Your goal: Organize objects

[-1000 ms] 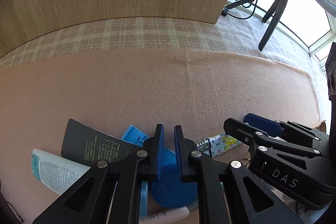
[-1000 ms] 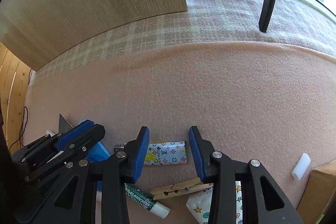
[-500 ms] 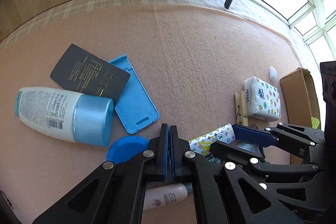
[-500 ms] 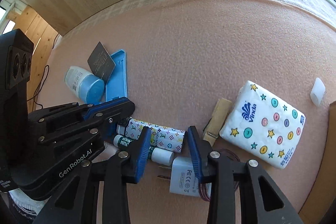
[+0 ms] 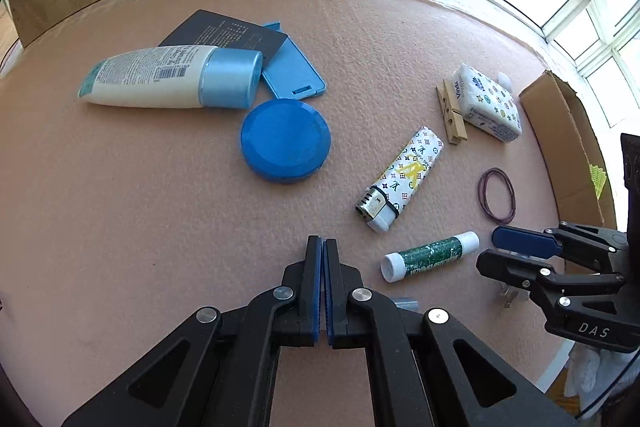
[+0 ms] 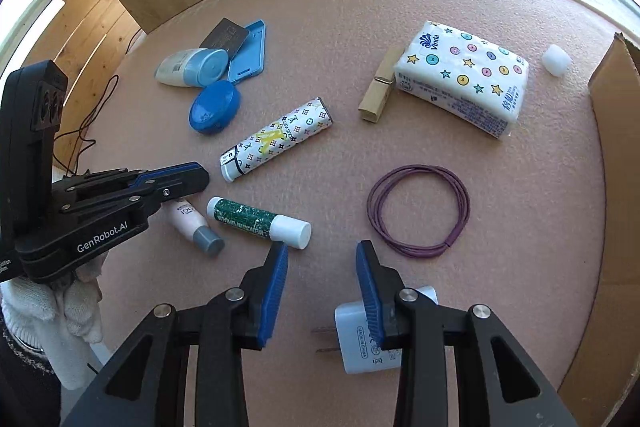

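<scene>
Small items lie scattered on a pink mat (image 5: pixel 160 207). My left gripper (image 5: pixel 323 241) hovers shut and empty over bare mat, short of a blue round tin (image 5: pixel 285 141) and a patterned lighter (image 5: pixel 404 179). A green glue stick (image 5: pixel 430 255) lies just right of it. My right gripper (image 6: pixel 322 247) is open with nothing between its fingers, above bare mat. Its left fingertip is near the glue stick's white cap (image 6: pixel 292 229). A white charger plug (image 6: pixel 360 339) lies under its right finger. A purple rubber band (image 6: pixel 418 167) lies ahead on the right.
A lotion tube (image 5: pixel 160 77), dark card (image 5: pixel 224 33) and blue case (image 5: pixel 292 71) lie at the far left. A tissue pack (image 6: pixel 460 79), clothespin (image 6: pixel 378 93) and white cap (image 6: pixel 556 61) lie far right beside a cardboard box (image 6: pixel 616 147). A small pink bottle (image 6: pixel 196 225) lies under the left gripper (image 6: pixel 204 179).
Both grippers drew back toward the mat's near side, so many more items show ahead of them. The left jaws went from a narrow gap to fully shut.
</scene>
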A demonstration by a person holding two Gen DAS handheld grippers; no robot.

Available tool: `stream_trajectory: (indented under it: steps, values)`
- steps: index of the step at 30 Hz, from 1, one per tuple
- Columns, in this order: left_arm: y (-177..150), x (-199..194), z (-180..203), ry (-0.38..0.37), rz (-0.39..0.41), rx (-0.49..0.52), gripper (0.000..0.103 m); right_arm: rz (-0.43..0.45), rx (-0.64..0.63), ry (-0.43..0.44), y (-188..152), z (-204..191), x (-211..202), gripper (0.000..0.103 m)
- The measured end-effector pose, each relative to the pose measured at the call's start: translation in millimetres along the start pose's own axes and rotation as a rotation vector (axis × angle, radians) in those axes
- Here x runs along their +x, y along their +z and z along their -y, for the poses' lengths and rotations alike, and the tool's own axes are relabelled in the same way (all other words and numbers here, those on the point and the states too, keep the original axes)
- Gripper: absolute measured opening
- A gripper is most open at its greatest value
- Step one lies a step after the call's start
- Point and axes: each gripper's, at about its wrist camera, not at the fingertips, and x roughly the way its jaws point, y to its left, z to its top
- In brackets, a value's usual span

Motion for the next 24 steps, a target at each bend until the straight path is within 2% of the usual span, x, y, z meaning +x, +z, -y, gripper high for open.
stream_trajectory:
  steps: [3,7,10,15,19,24]
  values:
    - [-11.2,-7.4,-7.0,0.031,0.007,0.001,0.0,0.022,0.062,-0.008,-3.9,17.0,-12.6,0.031]
    - [-15.0,-11.5,-19.0,0.051,0.017,-0.024,0.001,0.082,0.184,0.073,-10.9,41.8,-40.2,0.033]
    - [-17.0,-22.4,-28.9,0.039,0.044,-0.066,0.001,0.105,0.215,0.045,-14.7,47.3,-50.2,0.033]
    - [-29.1,-51.0,-35.5,0.028,0.084,-0.079,0.001,0.08,0.202,0.034,-21.7,43.6,-45.5,0.037]
    - [-44.7,-65.3,-35.3,-0.005,0.085,-0.083,0.001,0.098,0.212,0.033,-27.8,38.1,-46.2,0.037]
    - [-58.7,-70.4,-29.2,-0.054,0.078,-0.107,0.002,0.122,0.109,0.043,-19.3,8.1,-49.8,0.038]
